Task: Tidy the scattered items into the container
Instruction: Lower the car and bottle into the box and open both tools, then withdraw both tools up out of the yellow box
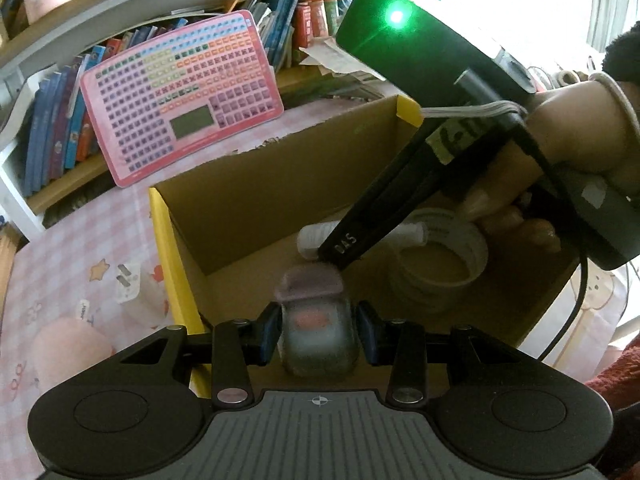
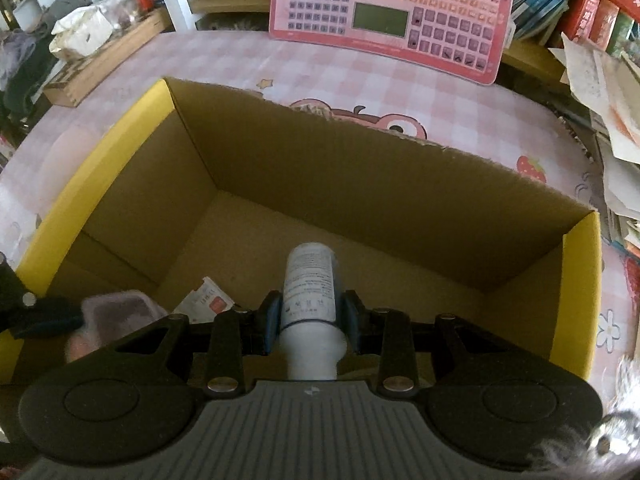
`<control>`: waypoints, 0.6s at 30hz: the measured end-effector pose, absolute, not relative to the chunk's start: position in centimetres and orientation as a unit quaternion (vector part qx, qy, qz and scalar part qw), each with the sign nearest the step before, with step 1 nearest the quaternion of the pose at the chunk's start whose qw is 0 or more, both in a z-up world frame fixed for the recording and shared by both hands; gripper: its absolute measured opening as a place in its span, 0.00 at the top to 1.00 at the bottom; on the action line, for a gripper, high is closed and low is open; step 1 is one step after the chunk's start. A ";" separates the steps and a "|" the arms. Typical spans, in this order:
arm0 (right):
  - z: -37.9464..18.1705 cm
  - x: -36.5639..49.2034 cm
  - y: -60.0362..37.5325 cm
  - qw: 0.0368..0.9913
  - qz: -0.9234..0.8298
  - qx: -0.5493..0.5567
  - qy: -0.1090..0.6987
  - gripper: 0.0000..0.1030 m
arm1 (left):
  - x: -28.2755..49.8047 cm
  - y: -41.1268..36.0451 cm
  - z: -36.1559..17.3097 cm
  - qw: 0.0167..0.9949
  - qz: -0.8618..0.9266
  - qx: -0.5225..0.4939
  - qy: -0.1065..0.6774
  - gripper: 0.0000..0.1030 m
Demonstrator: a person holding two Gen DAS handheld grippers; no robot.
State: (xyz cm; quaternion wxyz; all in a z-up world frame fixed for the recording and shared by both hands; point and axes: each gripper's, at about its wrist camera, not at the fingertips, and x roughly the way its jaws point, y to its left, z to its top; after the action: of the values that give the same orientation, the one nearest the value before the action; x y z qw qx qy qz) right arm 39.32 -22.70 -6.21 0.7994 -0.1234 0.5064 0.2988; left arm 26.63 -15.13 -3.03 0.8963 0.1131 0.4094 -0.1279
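An open cardboard box [image 1: 256,184] with a yellow rim [image 2: 100,168] stands on the pink checked tablecloth. My left gripper [image 1: 318,334] hangs over the box's near corner. A small clear jar with a pinkish lid [image 1: 314,316] sits blurred between its pads, with a thin gap on each side. My right gripper [image 2: 308,316] is shut on a white labelled bottle [image 2: 310,280] and reaches down into the box; it also shows in the left wrist view as the right gripper [image 1: 340,252]. The jar [image 2: 116,312] appears at the left of the right wrist view.
A coiled white cable [image 1: 440,256] and a small paper packet [image 2: 208,300] lie on the box floor. A white plug [image 1: 128,284] and a pink round thing [image 1: 68,344] rest on the cloth left of the box. A pink keyboard board [image 2: 392,12] leans on the bookshelf behind.
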 end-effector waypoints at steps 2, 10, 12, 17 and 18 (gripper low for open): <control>-6.2 39.4 -22.6 0.799 0.299 -0.121 0.507 0.70 | 26.5 -15.2 -3.0 0.897 -0.128 0.115 0.406 0.54; -5.0 39.2 -22.9 0.813 0.301 -0.103 0.487 0.60 | 25.1 -14.5 -1.5 0.913 -0.117 0.124 0.370 0.28; -4.5 39.0 -23.1 0.817 0.303 -0.099 0.480 0.57 | 24.6 -14.4 -1.0 0.917 -0.115 0.128 0.361 0.27; -2.8 37.7 -24.1 0.831 0.307 -0.083 0.456 0.50 | 23.0 -14.3 0.2 0.927 -0.103 0.129 0.335 0.20; -2.5 37.3 -24.3 0.834 0.308 -0.079 0.451 0.49 | 22.7 -14.3 0.5 0.930 -0.100 0.128 0.330 0.20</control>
State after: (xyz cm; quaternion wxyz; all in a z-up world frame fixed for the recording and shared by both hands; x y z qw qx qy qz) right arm 37.30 -24.34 -2.48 0.8341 -0.0786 0.4509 0.3079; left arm 22.68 -14.26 0.50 0.9297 0.1284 0.3304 -0.0998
